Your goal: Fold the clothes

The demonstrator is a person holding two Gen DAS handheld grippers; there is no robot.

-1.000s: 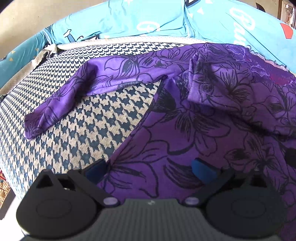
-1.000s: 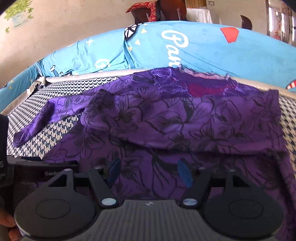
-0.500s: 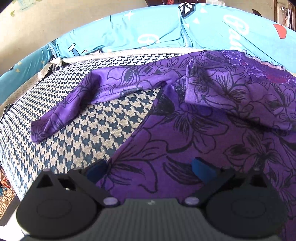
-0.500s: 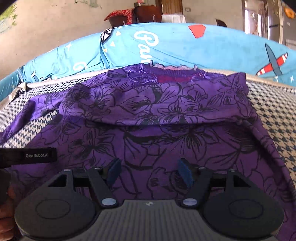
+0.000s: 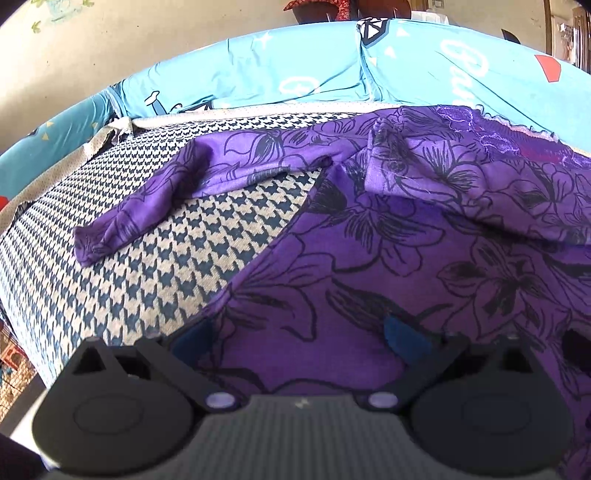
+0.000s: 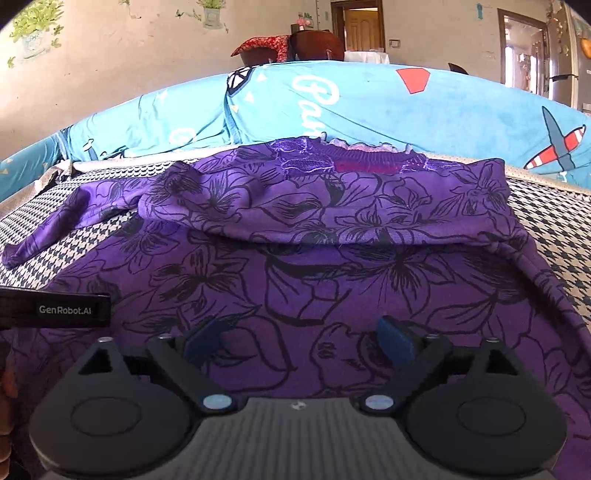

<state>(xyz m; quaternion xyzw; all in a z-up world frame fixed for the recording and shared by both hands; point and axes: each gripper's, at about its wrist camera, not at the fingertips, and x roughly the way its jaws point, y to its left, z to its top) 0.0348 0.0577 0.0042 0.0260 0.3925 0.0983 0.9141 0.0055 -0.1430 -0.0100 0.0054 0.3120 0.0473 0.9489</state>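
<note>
a purple flowered garment point(image 5: 388, 266) lay spread over the houndstooth seat cover point(image 5: 155, 273) of a sofa, its collar end up against the blue cushions point(image 5: 295, 70) at the back. in the left wrist view one sleeve point(image 5: 177, 192) stretched out to the left across the bare checked cover, its cuff lying flat and well apart from the body of the cloth. the other sleeve point(image 6: 332, 214) was folded across the chest, seen in the right wrist view as a band running from the right shoulder toward the left, with a shadowed edge beneath it.

the left gripper point(image 5: 295, 338) hung over the lower left part of the garment, near its side edge, with its blue pads point(image 5: 402, 338) spread wide and nothing between them. the right gripper point(image 6: 295, 341) hung over the lower middle of the cloth, likewise spread wide and holding nothing; whether either tool's pads touched the fabric could not be told.

at the left edge of the right wrist view the black body of the other tool point(image 6: 55, 310) showed a printed label, with part of a hand point(image 6: 5, 413) below it. beyond the sofa stood a pale wall point(image 6: 129, 55) with plant stickers and a doorway point(image 6: 360, 26).
</note>
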